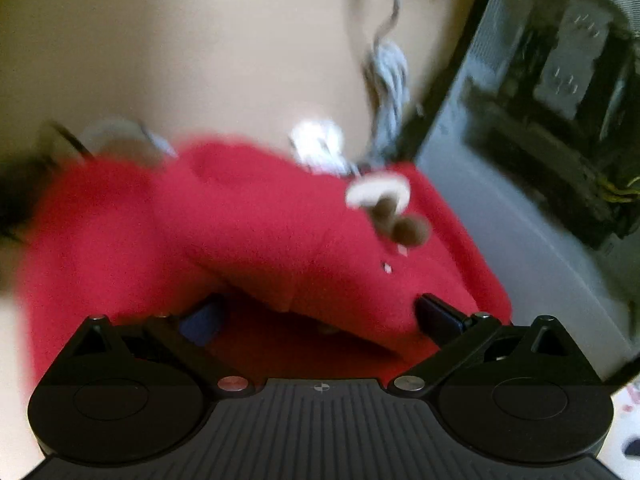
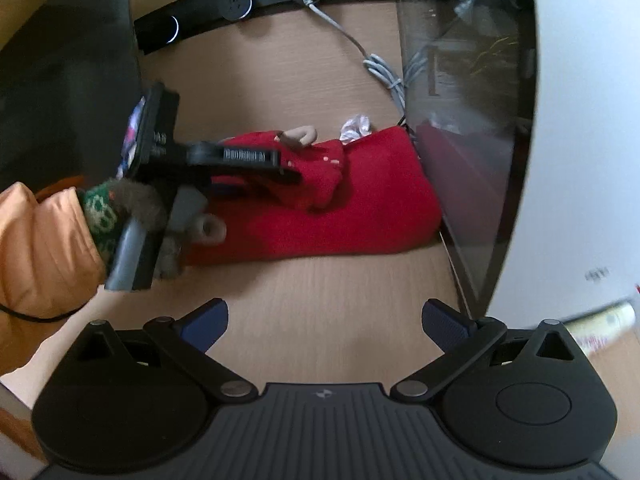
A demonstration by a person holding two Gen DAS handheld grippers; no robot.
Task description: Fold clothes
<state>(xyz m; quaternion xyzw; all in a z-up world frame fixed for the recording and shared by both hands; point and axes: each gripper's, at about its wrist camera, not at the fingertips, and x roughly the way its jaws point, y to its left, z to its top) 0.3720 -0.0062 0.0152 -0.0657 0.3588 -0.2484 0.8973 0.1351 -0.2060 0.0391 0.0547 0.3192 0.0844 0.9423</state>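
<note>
A red fleece garment [image 2: 360, 208] lies on the wooden table [image 2: 320, 300], pushed against a glass-sided case. It carries a tan and white trim [image 1: 384, 208] with brown pom-poms. In the blurred left wrist view, my left gripper [image 1: 318, 320] is open, and a raised fold of the red garment [image 1: 240, 240] sits between its spread fingers. The right wrist view shows that left gripper [image 2: 288, 168] from the side, low over the garment's left part. My right gripper [image 2: 324, 320] is open over bare wood, short of the garment's near edge, with nothing between its fingers.
A glass-sided computer case [image 2: 460, 120] stands along the right. A grey cable [image 2: 376, 64] runs back to a black socket strip [image 2: 240, 4]. Crumpled white paper [image 2: 356, 126] lies behind the garment. A dark panel [image 2: 60, 60] and an orange sleeve [image 2: 40, 240] fill the left.
</note>
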